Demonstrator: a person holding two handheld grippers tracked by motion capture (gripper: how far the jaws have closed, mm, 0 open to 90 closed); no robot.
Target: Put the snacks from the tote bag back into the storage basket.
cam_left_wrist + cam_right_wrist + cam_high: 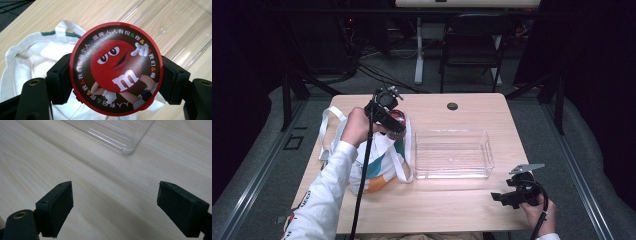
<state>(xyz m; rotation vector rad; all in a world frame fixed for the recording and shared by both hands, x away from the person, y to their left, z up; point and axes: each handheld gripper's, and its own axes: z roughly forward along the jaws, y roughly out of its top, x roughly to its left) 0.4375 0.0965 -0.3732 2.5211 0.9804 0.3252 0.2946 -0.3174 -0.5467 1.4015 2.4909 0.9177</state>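
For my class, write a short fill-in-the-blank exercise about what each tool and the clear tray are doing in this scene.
1. The left tool is shut on a round red ____.
2. The right tool has its jaws ____ above the wooden table.
3. The clear tray holds ____.
4. The white bag lies to the tray's ____ in the high view.

Missing words: tin; open; nothing; left

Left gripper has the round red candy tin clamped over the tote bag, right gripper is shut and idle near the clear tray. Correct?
Not quite: the right gripper is open, jaws wide apart over bare table in the right gripper view. The rest holds: the left gripper clamps the round red candy tin over the tote bag, near the clear tray.
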